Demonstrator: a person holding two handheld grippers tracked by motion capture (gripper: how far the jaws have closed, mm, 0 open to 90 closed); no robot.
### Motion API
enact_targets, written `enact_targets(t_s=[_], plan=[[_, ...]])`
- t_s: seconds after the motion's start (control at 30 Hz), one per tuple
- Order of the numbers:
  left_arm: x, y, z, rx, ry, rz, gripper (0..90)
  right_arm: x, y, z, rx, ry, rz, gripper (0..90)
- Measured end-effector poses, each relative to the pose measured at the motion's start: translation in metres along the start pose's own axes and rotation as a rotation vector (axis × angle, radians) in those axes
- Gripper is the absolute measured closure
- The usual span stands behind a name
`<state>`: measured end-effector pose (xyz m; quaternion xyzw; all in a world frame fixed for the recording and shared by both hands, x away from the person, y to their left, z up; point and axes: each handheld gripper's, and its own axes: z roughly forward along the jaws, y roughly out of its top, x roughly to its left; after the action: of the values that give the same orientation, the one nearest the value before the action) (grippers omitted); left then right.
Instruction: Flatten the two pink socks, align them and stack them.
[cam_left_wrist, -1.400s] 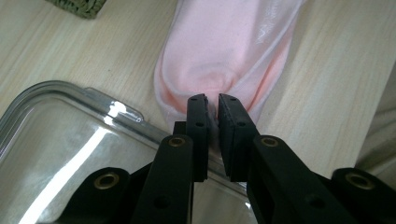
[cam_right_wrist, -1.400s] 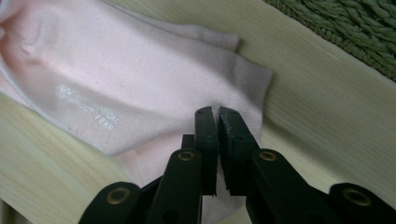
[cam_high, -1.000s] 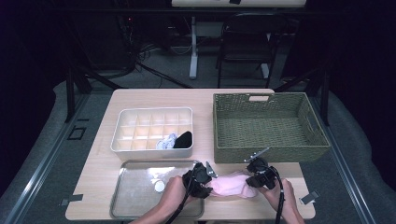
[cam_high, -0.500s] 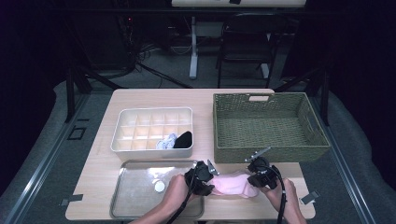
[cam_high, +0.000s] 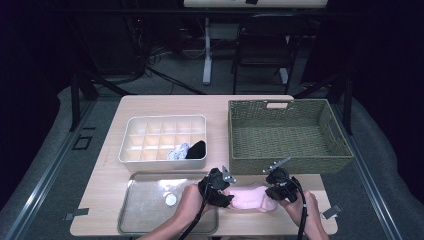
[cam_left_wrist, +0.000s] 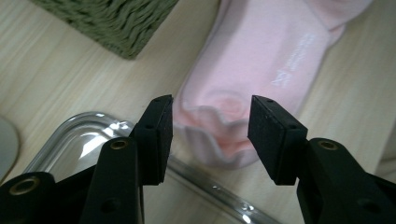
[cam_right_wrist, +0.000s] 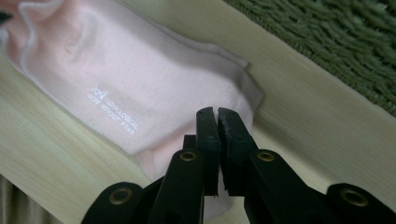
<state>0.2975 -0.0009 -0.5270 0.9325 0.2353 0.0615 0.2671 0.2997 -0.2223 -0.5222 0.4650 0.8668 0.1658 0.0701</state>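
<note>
Pink sock (cam_high: 248, 198) lies flat on the worktop (cam_high: 165, 107), near edge, right of centre, just near of the green woven basket (cam_high: 285, 131) and right of the metal tray (cam_high: 145, 200). Pale pink fabric with small white printed lettering on its side; a ribbed, wavy cuff at its left end, which reaches the rim of the tray. The sock runs left to right between the two hands.

Left tool (cam_high: 218, 188) sits at the sock's left end, over the right edge of the tray. In the left gripper view its two black pads (cam_left_wrist: 158, 135) stand apart on either side of the cuff, with gaps showing, not pressing it: released, and the jaws have just been opening. Left hand (cam_high: 190, 200) comes in from the near edge, forearm angled to the right.

Right tool (cam_high: 278, 187) is at the sock's right end. In the right gripper view its jaws are clenched together, pads nearly touching, over the sock's end; whether any fabric is pinched between them I cannot tell. Right hand (cam_high: 305, 205) comes in from the near edge, a black cable trailing back along it.

Far left on the worktop sits a white divided box (cam_high: 162, 141) holding a black bundle (cam_high: 196, 149) and a pale bundle (cam_high: 176, 153). A small white disc (cam_high: 170, 199) lies in the tray.
</note>
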Motion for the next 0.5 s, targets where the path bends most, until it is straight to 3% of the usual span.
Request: enact_targets(t_s=[0.13,0.2,0.33,0.4,0.5], plan=[[-0.003,0.0,0.007,0.025,-0.031,0.027,51.5,0.001,0.0,0.0,-0.019,-0.003,0.008,87.6],[-0.008,-0.003,0.017,0.069,-0.035,0.063,55.6,-0.001,0.0,0.0,0.011,-0.006,-0.009,87.6],[-0.012,-0.004,0.021,0.084,-0.018,0.093,69.1,-0.002,0.001,0.004,0.028,-0.014,-0.014,87.6],[-0.013,-0.006,0.023,0.086,-0.01,0.106,77.1,-0.002,0.0,0.006,0.018,0.006,0.001,87.6],[-0.014,-0.007,0.023,0.074,0.0,0.115,84.7,-0.003,0.0,0.003,0.013,-0.014,-0.01,87.6]])
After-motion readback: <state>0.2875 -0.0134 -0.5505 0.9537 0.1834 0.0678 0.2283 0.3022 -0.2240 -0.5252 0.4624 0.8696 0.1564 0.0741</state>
